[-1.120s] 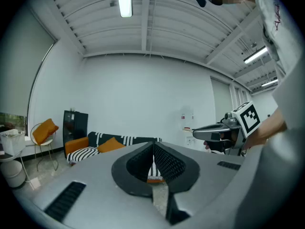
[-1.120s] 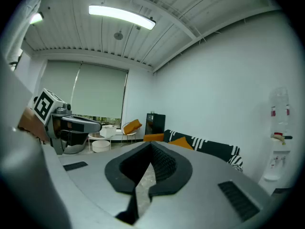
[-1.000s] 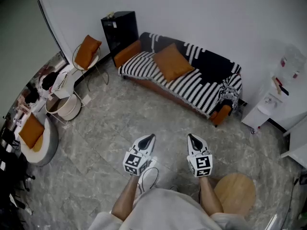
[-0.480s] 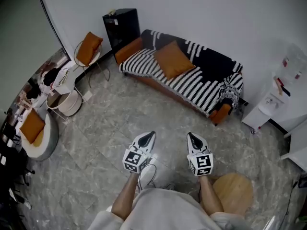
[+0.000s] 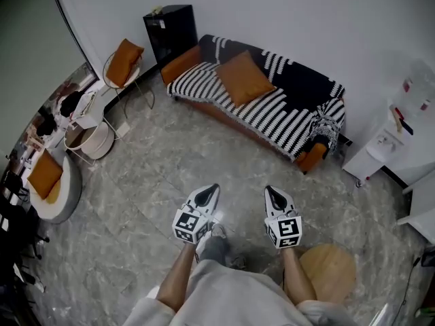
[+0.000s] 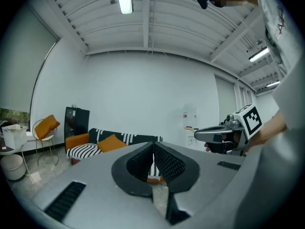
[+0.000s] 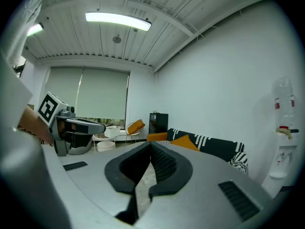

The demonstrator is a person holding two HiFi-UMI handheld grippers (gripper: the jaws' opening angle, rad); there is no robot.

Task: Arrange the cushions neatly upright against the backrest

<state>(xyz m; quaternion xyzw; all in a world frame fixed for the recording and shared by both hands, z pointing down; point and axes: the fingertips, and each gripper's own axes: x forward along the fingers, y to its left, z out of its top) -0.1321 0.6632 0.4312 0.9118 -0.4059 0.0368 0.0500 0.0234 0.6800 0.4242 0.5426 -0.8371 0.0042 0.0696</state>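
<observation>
A person stands on a grey marbled floor (image 5: 149, 175), left gripper (image 5: 210, 191) and right gripper (image 5: 270, 194) held side by side at lower centre, each with its jaws pressed together on nothing. Well apart from them, at upper centre, a sofa (image 5: 182, 66) under a black-and-white striped throw (image 5: 272, 117) runs along the white wall (image 5: 306, 19). A cushion (image 5: 243, 79), orange, sits on the seat left of the sofa's middle, tilted back toward the backrest. A black cabinet (image 5: 170, 31) stands just beside the sofa's left end. At upper left a chair (image 5: 133, 85) carries a second cushion (image 5: 124, 61). A third cushion (image 5: 44, 175) lies on a round seat (image 5: 64, 206) at the left edge. A wooden stool (image 5: 329, 272) stands at lower right.
</observation>
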